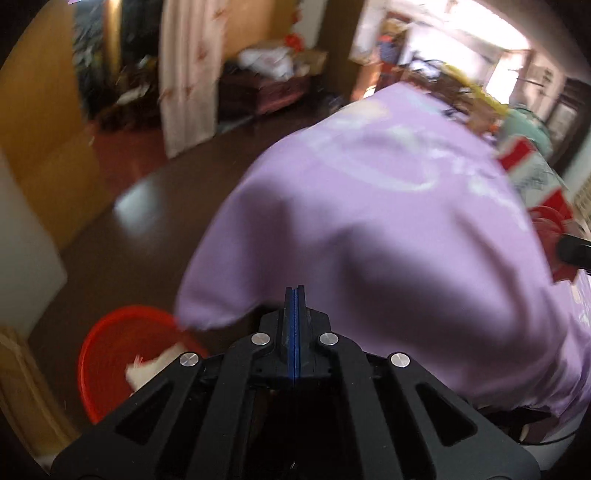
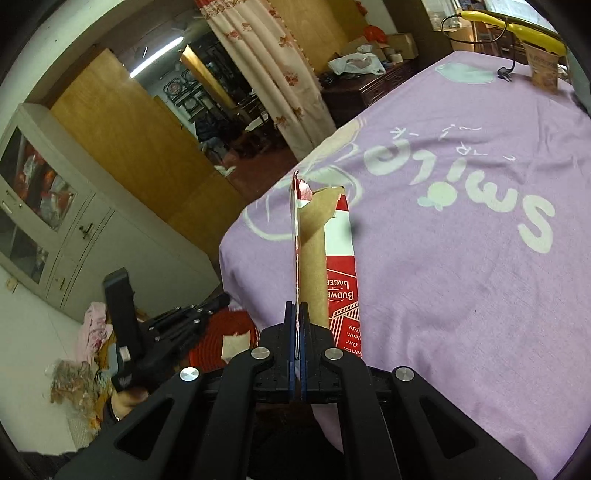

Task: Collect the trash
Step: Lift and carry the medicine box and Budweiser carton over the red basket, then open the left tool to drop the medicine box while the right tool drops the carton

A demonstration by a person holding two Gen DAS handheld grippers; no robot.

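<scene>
My right gripper [image 2: 295, 310] is shut on a torn red-and-white cardboard beer carton [image 2: 332, 258] and holds it edge-up above the purple tablecloth [image 2: 461, 258]. The carton also shows at the right edge of the left wrist view [image 1: 532, 177]. My left gripper [image 1: 294, 295] is shut and empty, near the table's corner, above a red bin [image 1: 110, 343] that holds a white scrap of paper [image 1: 155, 367]. The left gripper [image 2: 218, 301] and the red bin [image 2: 221, 339] also show at the lower left of the right wrist view.
The purple cloth [image 1: 369, 221] covers a table with a yellow object [image 2: 517, 26] and a brown packet [image 2: 543, 70] at its far edge. A grey cabinet [image 2: 74, 229], wooden doors [image 2: 129, 147] and a flowered curtain [image 2: 273, 66] stand beyond the dark floor [image 1: 147, 221].
</scene>
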